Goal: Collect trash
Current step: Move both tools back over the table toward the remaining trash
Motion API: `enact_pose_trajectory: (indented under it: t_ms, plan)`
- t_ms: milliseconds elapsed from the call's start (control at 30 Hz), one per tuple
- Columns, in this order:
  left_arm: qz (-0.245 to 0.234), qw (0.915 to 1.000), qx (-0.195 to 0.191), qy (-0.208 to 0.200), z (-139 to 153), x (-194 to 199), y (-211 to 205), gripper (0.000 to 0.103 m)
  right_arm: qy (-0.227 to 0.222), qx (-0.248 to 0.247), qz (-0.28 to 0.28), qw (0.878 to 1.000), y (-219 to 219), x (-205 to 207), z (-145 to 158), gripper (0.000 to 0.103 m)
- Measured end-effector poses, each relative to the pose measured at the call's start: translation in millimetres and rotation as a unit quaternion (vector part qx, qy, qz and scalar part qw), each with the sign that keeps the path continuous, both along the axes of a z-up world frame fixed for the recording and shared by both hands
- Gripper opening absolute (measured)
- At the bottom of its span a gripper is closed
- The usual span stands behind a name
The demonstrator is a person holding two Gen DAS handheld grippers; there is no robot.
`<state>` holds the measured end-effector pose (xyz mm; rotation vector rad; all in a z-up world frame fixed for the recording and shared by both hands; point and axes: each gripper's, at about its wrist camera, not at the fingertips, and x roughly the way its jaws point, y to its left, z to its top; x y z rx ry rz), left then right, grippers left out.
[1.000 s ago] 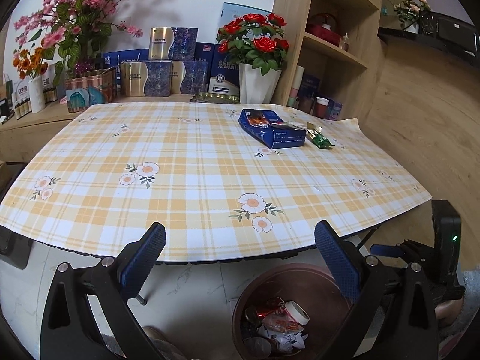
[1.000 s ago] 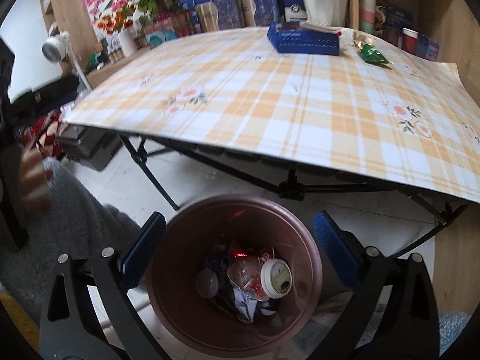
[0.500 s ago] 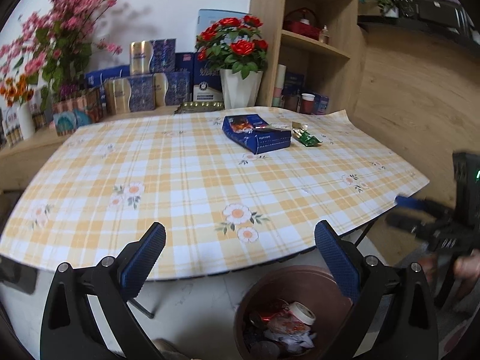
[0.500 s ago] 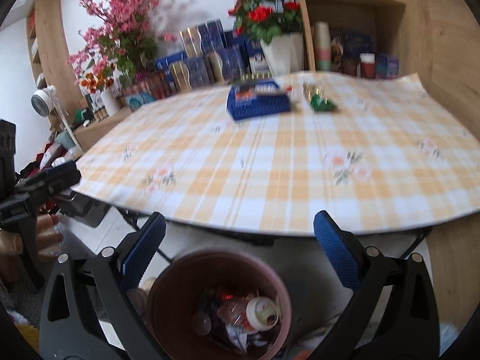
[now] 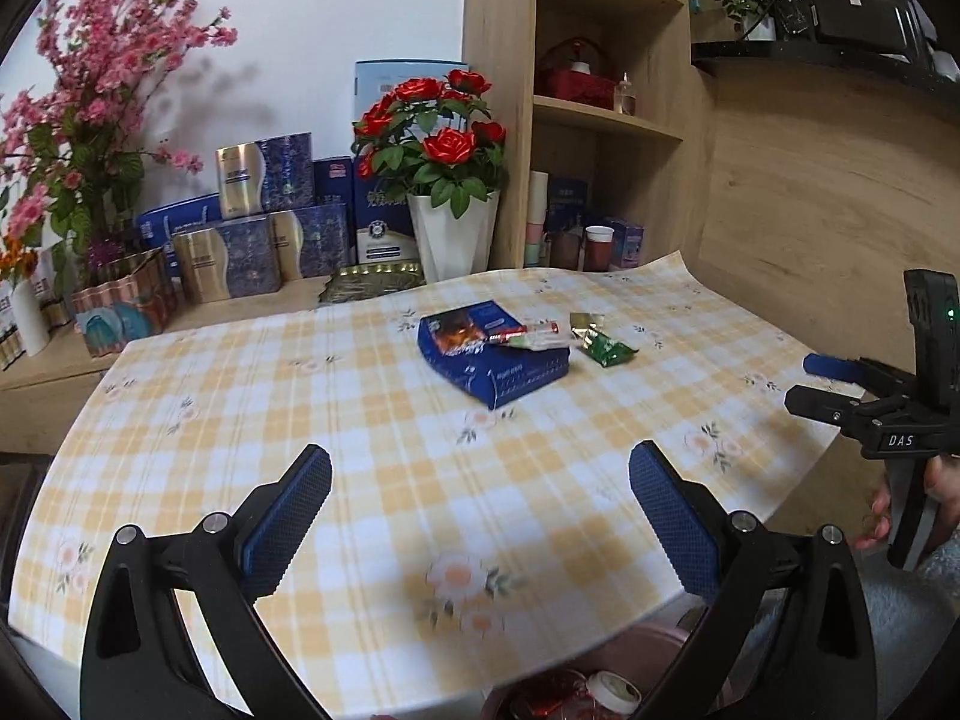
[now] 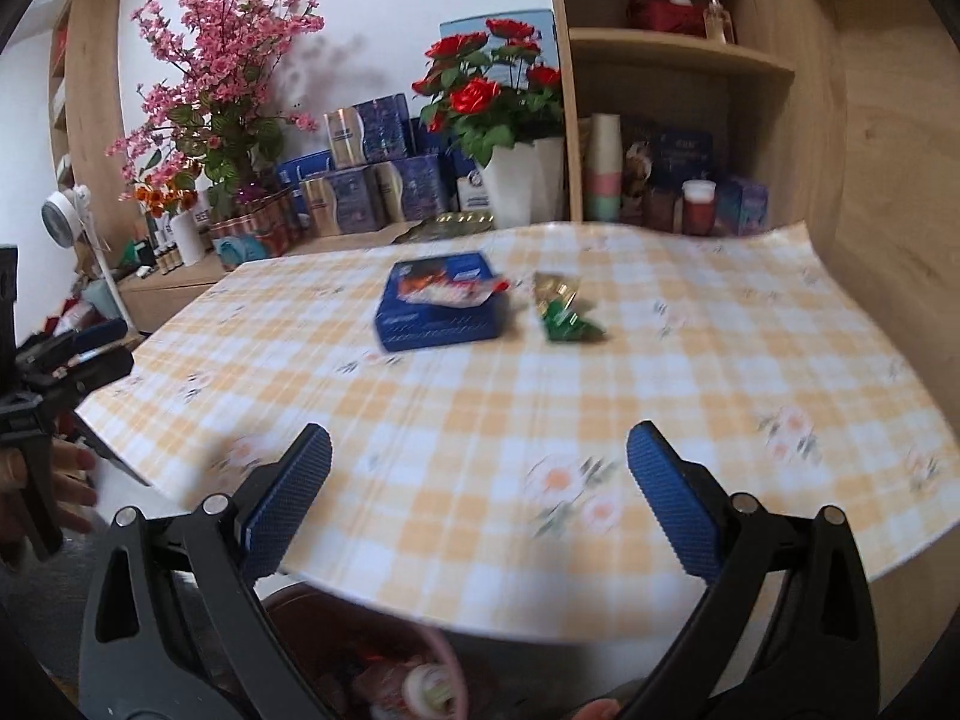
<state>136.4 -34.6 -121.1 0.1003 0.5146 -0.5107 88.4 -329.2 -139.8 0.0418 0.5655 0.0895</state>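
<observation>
A blue box [image 5: 495,354] [image 6: 441,307] lies on the checked tablecloth, with a red-and-white wrapper [image 5: 528,337] [image 6: 456,291] on top. Just right of it lies a green-and-gold wrapper [image 5: 603,343] [image 6: 561,312]. A brown bin [image 6: 366,654] [image 5: 594,690] with trash inside stands under the table's near edge. My left gripper [image 5: 480,516] is open over the near part of the table, nothing between its fingers. My right gripper [image 6: 479,510] is open too and empty. In the left wrist view the right gripper [image 5: 840,387] shows at the right edge, held by a hand.
Blue and gold boxes [image 5: 264,240], a white vase of red roses [image 5: 450,228] and pink flowers [image 5: 78,138] line the back ledge. A wooden shelf [image 5: 600,114] with cups stands at the back right. A wood wall [image 5: 810,210] runs along the right.
Both grippers have risen and tilted up from the bin towards the tabletop. The box and wrappers now look closer and more central. Both stay open.
</observation>
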Motion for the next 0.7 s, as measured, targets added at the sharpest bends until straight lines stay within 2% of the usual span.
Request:
enact_pose_trajectory:
  t_ms: [200,433,700]
  plan:
    - [-0.013,0.9996,-0.002,0.025,0.9,41.0,-21.5,0.097,-0.002,-0.030,-0.002,1.000,-19.1,41.6,-3.2,0.097]
    - [0.022,0.9975,0.018,0.065,-11.6,87.5,-46.9,0.097,0.013,-0.030,-0.012,0.999,-40.0,94.6,-26.1,0.097]
    - [0.021,0.9960,0.024,0.084,-17.6,122.5,-73.6,0.097,0.050,0.027,-0.038,0.998,-69.8,164.0,-53.4,0.097]
